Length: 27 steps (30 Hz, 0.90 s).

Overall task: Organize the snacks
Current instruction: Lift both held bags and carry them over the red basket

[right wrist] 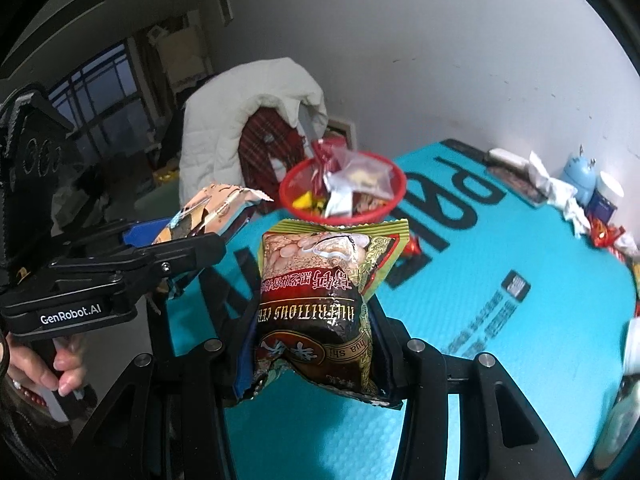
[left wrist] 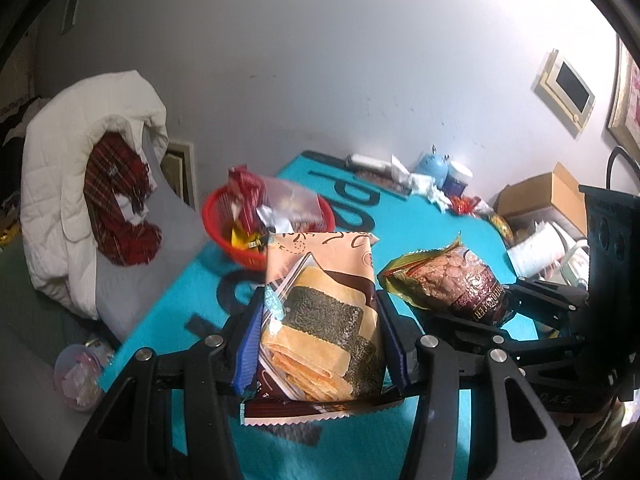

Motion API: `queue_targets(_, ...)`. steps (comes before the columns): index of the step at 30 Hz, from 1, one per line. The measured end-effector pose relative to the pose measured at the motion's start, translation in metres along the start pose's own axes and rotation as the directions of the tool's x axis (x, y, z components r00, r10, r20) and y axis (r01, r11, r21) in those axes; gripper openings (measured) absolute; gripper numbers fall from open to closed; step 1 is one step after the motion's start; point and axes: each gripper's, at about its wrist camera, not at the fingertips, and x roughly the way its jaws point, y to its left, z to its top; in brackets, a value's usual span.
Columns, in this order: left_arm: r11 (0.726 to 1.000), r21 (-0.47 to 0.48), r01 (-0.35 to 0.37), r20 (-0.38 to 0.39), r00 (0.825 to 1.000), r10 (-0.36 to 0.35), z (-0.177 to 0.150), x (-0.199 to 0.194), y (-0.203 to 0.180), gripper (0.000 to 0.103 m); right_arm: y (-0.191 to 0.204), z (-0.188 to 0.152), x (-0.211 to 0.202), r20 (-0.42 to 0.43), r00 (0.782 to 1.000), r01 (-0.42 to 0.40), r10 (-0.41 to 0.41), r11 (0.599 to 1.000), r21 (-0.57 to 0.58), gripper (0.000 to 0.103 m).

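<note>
Above the turquoise mat (left wrist: 180,288), two packets held aloft: left gripper (left wrist: 318,304) clamped on the seaweed-cracker packet (left wrist: 320,312), right gripper (right wrist: 316,320) clamped on the peanut packet (right wrist: 320,292). Ahead, near the mat's far corner, a red basket (right wrist: 296,196) already heaped with snacks. Risk of spillover on release: little room left, slick foil sliding off the pile. Also a chance of knocking the basket over the edge; hard to judge its margin through the fisheye.

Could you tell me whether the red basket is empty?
No, the red basket already holds several snack packets, including a clear bag.
</note>
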Motion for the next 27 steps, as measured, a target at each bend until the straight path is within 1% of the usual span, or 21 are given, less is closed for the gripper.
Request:
queue_targets(8, 1.0, 0.006, -0.021, 0.035, 0.999, 0.021, 0.027, 0.015, 0.014, 0.051, -0.009, 0.026, 0.017, 0.01, 1.0, 0.009, -0.009, 1.0, -0.005, 0.046)
queue_targets(19, 0.998, -0.024, -0.058, 0.042, 0.997, 0.059, 0.057, 0.055, 0.043, 0.051, -0.021, 0.066, 0.046, 0.037, 0.998, 0.054, -0.053, 0.998, -0.032, 0.046)
queue_targets(22, 0.998, -0.03, -0.058, 0.03, 0.998, 0.059, 0.063, 0.069, 0.05, 0.051, -0.026, 0.074, 0.056, 0.038, 0.997, 0.064, -0.063, 0.997, -0.037, 0.046)
queue_targets(27, 0.996, -0.02, -0.09, -0.018, 0.996, 0.09, 0.069, 0.097, 0.056, 0.051, -0.04, 0.083, 0.074, 0.03, 0.997, 0.076, -0.076, 0.997, -0.023, 0.046)
